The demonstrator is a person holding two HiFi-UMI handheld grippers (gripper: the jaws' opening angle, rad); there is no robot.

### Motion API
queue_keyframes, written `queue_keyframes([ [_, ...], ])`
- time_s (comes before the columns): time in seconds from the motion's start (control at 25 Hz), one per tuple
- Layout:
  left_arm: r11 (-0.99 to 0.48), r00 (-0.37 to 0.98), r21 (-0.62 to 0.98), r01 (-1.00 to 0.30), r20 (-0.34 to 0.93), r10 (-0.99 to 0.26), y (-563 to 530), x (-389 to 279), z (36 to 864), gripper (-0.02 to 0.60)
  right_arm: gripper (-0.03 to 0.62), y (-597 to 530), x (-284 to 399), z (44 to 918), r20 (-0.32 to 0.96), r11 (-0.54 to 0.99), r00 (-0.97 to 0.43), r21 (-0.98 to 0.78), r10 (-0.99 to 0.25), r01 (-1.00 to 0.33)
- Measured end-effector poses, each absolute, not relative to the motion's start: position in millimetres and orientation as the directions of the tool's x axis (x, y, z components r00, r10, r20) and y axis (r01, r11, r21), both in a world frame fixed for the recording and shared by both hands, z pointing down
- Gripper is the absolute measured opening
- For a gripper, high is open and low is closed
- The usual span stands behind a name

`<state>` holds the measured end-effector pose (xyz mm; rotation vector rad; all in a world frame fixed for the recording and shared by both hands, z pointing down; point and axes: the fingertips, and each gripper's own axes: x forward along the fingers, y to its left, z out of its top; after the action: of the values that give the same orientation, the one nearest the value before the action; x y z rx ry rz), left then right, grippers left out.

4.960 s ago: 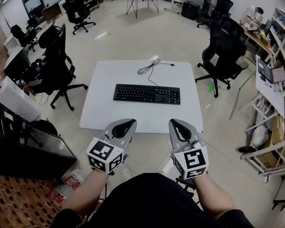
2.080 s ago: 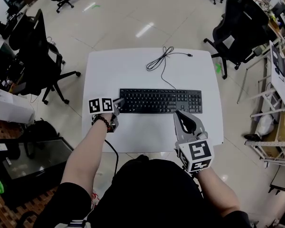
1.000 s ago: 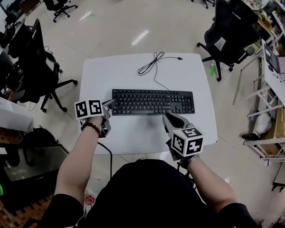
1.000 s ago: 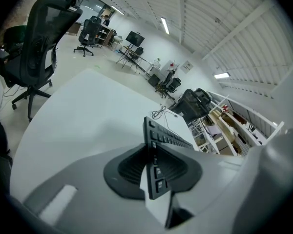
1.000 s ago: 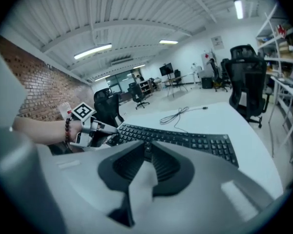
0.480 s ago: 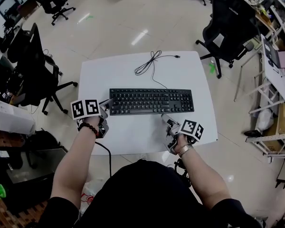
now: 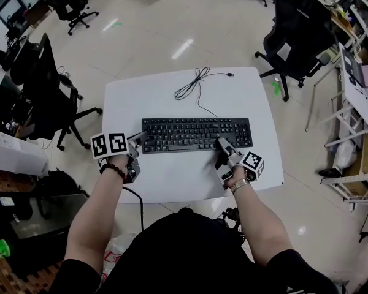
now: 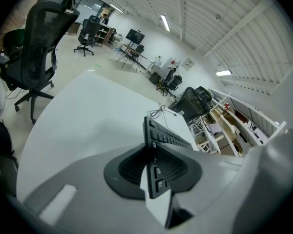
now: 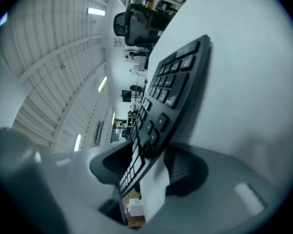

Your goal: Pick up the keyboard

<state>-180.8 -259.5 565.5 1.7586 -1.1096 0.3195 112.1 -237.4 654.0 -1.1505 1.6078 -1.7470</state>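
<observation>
Straddling keyboard [image 7: 196, 134] front edge near right end, right tool [image 7: 223, 146] closing, grip not yet tight; left tool [image 7: 137, 139] clamped on left end; long axis spans tool to tool.

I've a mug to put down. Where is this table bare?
Bare: the near strip between the keyboard and the front edge of the table, and the far corners either side of the cable. Crowded: the middle, taken by keyboard and cable.

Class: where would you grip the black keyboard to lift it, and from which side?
Probably the keyboard by its thin edge near both ends, coming in low from the near side. It is long and lies flat on the table, so only edges offer hold; its cable leaves the back.
</observation>
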Motion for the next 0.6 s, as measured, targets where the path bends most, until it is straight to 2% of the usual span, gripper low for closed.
queue_keyframes([
  [0.08,-0.089,0.547,0.601,-0.794,0.645,-0.534,-259,-179,566,0.072,0.167,-241,117,656,0.231,-0.177,-0.506,-0.972,-0.831,-0.153],
  [0.36,-0.071,0.552,0.620,-0.781,0.632,-0.544,-259,-180,570,0.074,0.109,-244,121,644,0.190,-0.134,-0.478,-0.980,-0.858,-0.150],
  [0.6,-0.067,0.563,0.654,-0.754,0.589,-0.579,-258,-188,567,0.075,0.104,-244,118,610,0.165,-0.049,-0.505,-0.971,-0.847,-0.235],
])
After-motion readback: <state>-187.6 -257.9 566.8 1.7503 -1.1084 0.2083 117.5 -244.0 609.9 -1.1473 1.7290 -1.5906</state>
